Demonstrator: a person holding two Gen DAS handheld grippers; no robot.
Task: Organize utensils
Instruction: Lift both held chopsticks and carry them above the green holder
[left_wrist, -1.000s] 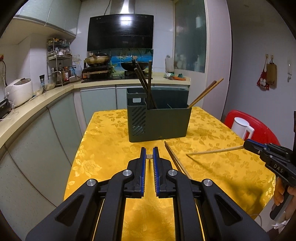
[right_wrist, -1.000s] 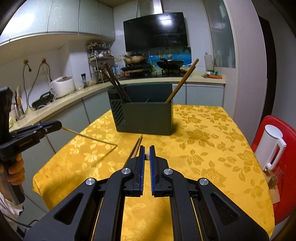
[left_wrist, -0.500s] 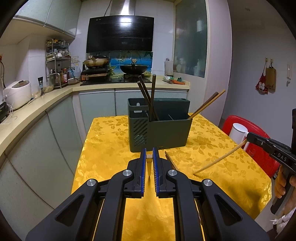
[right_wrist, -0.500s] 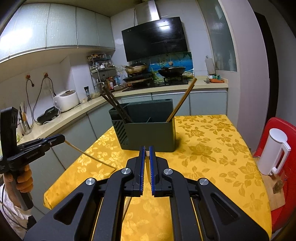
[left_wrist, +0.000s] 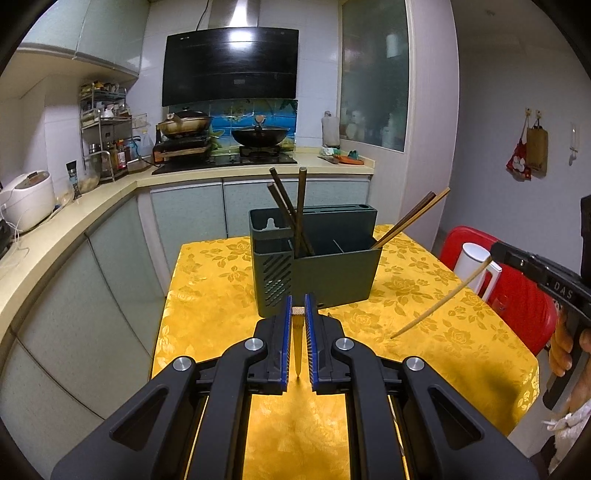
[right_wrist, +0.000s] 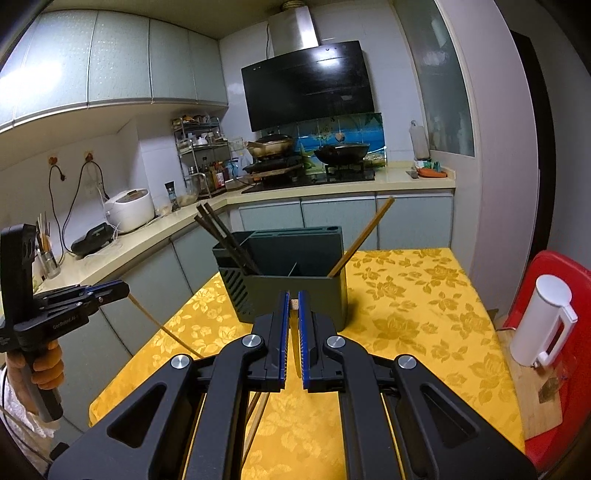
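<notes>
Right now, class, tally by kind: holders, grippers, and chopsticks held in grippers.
Holder: 1
Grippers: 2 (left gripper, right gripper)
Held chopsticks: 2
Total: 5

You have a dark green plastic utensil holder standing upright on the yellow cloth. Dark brown chopsticks lean in its left compartment; lighter wooden ones slant from the right. Each of your grippers pinches one pale bamboo chopstick, tip angled down.
</notes>
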